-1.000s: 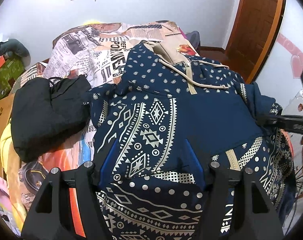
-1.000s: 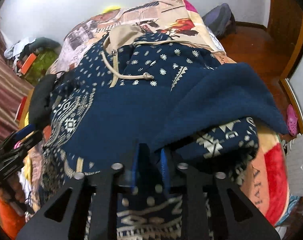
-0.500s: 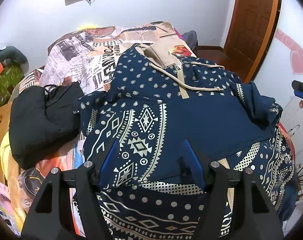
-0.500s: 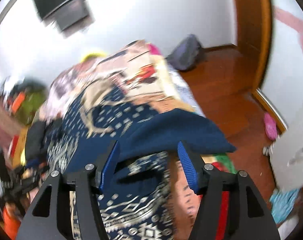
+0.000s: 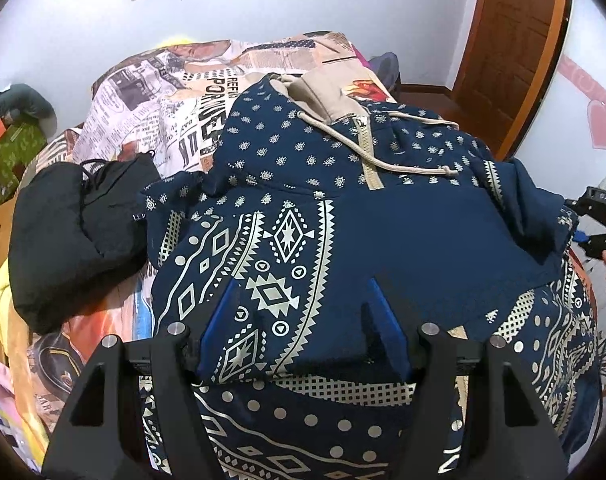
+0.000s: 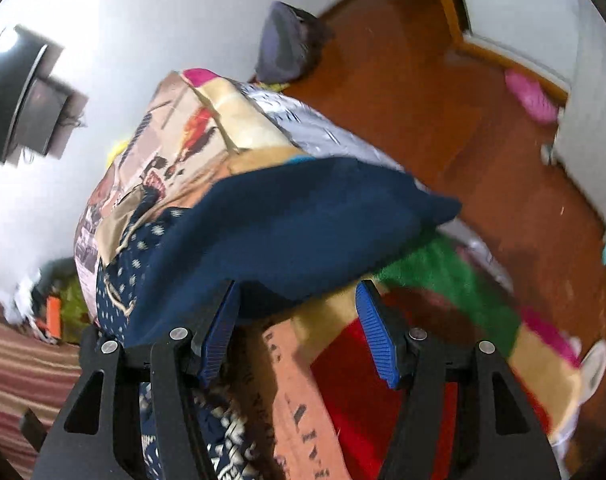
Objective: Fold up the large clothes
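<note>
- The left gripper's [image 5: 303, 322] blue fingers [image 5: 219, 320] were spread over the hoodie [image 5: 403, 232]; whether they touched the cloth could not be told.
- The right gripper's [image 6: 299, 332] fingers [image 6: 373, 334] were spread too, holding nothing, with a plain navy fold of the hoodie just beyond their tips.
- The hoodie lay partly folded on the bed [image 5: 151, 92], its hem cut off by the left gripper's frame.
- A black garment [image 5: 63, 232] lay beside it.
- The right view was tilted and blurred; the floor [image 6: 443, 92] items were hard to identify.
</note>
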Tool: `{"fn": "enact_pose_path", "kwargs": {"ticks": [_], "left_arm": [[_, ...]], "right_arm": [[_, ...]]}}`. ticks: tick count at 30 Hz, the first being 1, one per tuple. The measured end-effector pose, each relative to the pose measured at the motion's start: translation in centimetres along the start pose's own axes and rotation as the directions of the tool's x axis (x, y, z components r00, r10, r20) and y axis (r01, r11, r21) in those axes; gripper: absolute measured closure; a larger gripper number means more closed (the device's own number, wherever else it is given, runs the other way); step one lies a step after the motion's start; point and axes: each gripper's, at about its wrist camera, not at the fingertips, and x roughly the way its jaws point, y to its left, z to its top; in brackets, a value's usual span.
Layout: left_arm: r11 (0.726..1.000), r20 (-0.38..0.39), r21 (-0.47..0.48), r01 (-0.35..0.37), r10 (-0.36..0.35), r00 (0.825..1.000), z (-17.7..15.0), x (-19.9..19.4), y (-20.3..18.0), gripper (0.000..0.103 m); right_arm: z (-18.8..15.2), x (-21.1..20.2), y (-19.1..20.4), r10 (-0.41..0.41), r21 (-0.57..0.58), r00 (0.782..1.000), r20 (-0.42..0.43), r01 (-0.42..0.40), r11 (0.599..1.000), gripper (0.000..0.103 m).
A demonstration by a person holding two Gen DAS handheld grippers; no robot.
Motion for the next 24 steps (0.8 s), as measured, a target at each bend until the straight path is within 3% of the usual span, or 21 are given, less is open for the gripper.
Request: {"fn": "enact_pose_path", "kwargs": {"ticks": [7,9,11,14,19,24], "left_arm": [[1.0,-0.002,-0.015,-0.009,0.009,1.0,-0.2,0.3,0.5,0.038],[1.0,-0.002,-0.021,-0.011,0.011,1.0,-0.2,0.3,0.7,0.038],[1.0,0.0,-0.027,-0.012,0.012,1.0,-0.3,0.2,0.9,0.038],[0.999,0.009,-0.025,-0.022,0.023,1.0,-0.3,-0.1,1.2,0.038],[0.999,0.034,-0.035,-0.017,0.018,0.999,-0.4,-1.1,2.1,0.038],[0.998,0.059,-0.057,-0.013,0.016,0.998,-0.6,-2.0,3.2,0.038]], "right_arm": [[1.3,1.5,0.0,0.0,0.009,1.0,0.012,0.0,1.0,0.047],[1.5,1.5,0.4,-0.019,-0.013,1.0,0.025,0.019,1.0,0.061],[1.8,1.3,0.9,-0.027,-0.039,0.999,0.032,0.028,0.999,0.085],[1.8,-0.2,2.7,-0.012,-0.093,0.997,0.074,0.019,0.996,0.093],[1.1,-3.9,8.1,0.028,-0.261,0.985,0.169,0.017,0.965,0.094],[-0.9,-7.5,15.1,0.146,-0.43,0.964,0.221,-0.038,0.902,0.094]]}}
